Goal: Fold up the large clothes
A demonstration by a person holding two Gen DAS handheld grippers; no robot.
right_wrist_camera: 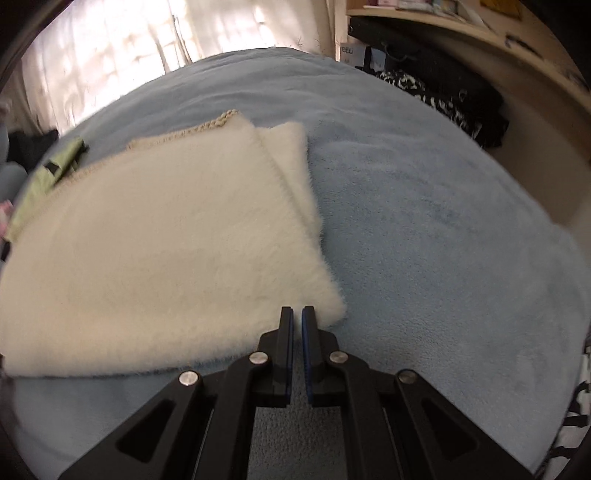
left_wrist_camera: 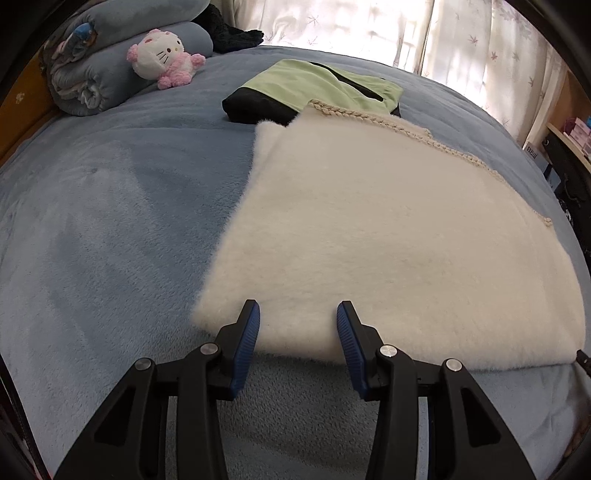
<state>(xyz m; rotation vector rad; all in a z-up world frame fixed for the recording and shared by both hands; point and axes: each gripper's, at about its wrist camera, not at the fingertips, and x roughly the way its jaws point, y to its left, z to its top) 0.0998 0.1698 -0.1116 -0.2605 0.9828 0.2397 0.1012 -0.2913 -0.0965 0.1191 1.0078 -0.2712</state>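
A fluffy white garment (left_wrist_camera: 369, 229) lies folded flat on the blue bed cover (left_wrist_camera: 110, 240), with a braided trim along its far edge. My left gripper (left_wrist_camera: 298, 314) stands open over the garment's near edge by the left corner, and its blue pads do not press the fabric. In the right wrist view the same white garment (right_wrist_camera: 166, 240) fills the left half, a narrower layer showing along its right side. My right gripper (right_wrist_camera: 297, 314) is shut, its tips at the garment's near right corner; I see no fabric pinched between them.
A folded green and black garment (left_wrist_camera: 325, 85) lies just beyond the white one. A pink and white plush toy (left_wrist_camera: 162, 57) and rolled grey blankets (left_wrist_camera: 92, 77) sit at the far left. Curtains (left_wrist_camera: 369, 26) hang behind the bed. Dark bags (right_wrist_camera: 443, 88) stand under a shelf (right_wrist_camera: 443, 22).
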